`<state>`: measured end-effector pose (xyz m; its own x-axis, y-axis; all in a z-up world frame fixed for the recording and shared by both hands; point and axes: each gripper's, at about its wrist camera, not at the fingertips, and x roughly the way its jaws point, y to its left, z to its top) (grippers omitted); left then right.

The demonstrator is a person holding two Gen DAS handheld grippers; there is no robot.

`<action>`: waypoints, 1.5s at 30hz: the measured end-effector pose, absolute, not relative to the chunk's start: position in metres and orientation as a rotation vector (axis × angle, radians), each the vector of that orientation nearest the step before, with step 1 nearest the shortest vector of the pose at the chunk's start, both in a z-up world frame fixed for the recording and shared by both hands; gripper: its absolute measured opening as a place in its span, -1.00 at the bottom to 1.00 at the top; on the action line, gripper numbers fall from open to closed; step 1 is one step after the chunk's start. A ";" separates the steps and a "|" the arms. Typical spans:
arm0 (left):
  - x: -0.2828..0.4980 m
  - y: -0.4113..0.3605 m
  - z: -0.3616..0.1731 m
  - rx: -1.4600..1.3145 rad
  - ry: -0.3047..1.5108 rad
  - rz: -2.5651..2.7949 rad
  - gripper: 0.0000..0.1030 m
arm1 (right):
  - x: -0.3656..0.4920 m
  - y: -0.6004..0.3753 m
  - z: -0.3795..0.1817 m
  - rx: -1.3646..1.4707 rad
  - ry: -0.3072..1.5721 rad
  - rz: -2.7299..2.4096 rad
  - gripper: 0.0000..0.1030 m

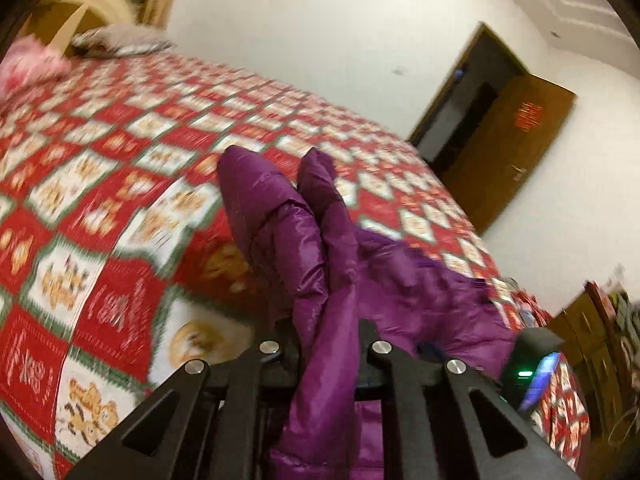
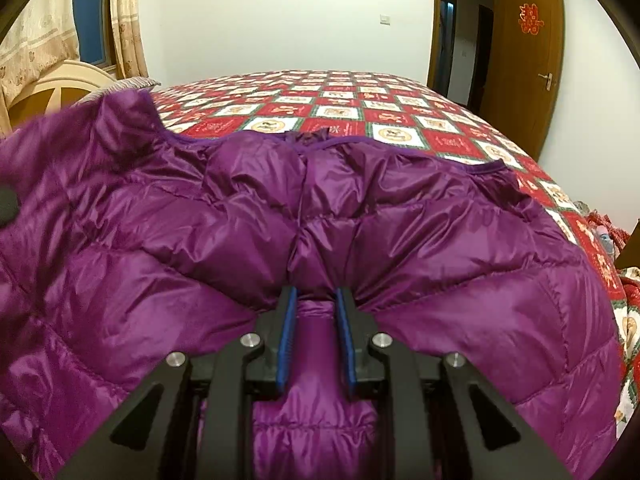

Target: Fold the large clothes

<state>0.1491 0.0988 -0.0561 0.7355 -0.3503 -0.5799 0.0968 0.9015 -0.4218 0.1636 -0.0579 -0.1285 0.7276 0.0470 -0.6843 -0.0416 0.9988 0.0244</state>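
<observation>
The jacket (image 2: pixel 400 232), a purple quilted puffer, lies spread across the near part of the bed (image 2: pixel 340 100), its lining side seemingly up and its bound edge running along the far side. In the right wrist view the right gripper (image 2: pixel 316 300) has its blue-padded fingers (image 2: pixel 287 336) pressed into a gathered ridge of the fabric near the middle of the near edge; the pads stand a little apart with cloth bunched between them, so they look clamped on the jacket. In the left wrist view the left gripper (image 1: pixel 328 344) holds a thick fold of the same purple cloth, which rises out from between its fingers and stands above the red-and-white checked quilt (image 1: pixel 120 200); the fingertips are buried in fabric, but the cloth pinched there reads as a firm hold. That view is blurred, as if this hand is swinging. Beyond the bed are a white wall (image 2: pixel 280 20), a brown door (image 2: pixel 524 60) and curtains (image 2: pixel 124 12). My reading is that a fold is in hand: one side or sleeve is lifted by the left hand while the right pins the body. The next move likely calls for carrying the lifted part over the middle, laying it flat without dragging the slippery shell, then letting go.
</observation>
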 end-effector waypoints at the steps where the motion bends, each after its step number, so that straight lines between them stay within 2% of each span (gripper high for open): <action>1: 0.148 0.092 -0.049 -0.364 0.691 -0.278 -0.76 | 0.164 -0.060 -0.128 0.018 0.756 0.055 -0.54; 12: 0.135 0.010 -0.015 -0.160 0.638 -0.477 -0.76 | 0.167 -0.100 -0.122 0.250 0.812 0.232 -0.54; 20: 0.122 -0.047 -0.009 -0.026 0.621 -0.581 -0.76 | 0.152 -0.159 -0.110 0.445 0.767 0.301 -0.52; 32: 0.120 -0.126 -0.068 0.109 0.756 -0.719 -0.76 | 0.101 -0.262 -0.120 0.581 0.722 0.141 -0.51; 40: 0.122 -0.135 -0.094 0.139 0.803 -0.716 -0.76 | 0.089 -0.293 -0.132 0.648 0.719 0.152 -0.52; 42: 0.122 -0.133 -0.097 0.140 0.805 -0.716 -0.76 | 0.086 -0.298 -0.129 0.668 0.715 0.167 -0.38; 44: 0.120 -0.133 -0.098 0.158 0.795 -0.713 -0.76 | 0.084 -0.302 -0.124 0.708 0.683 0.209 0.39; 45: 0.121 -0.133 -0.099 0.162 0.793 -0.712 -0.76 | 0.081 -0.302 -0.120 0.717 0.665 0.223 0.58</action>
<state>0.1208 -0.1326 -0.0990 0.4852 -0.5234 -0.7004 0.6401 0.7583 -0.1232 0.0806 -0.3015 -0.1197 0.7739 0.4070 -0.4852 0.0314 0.7406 0.6712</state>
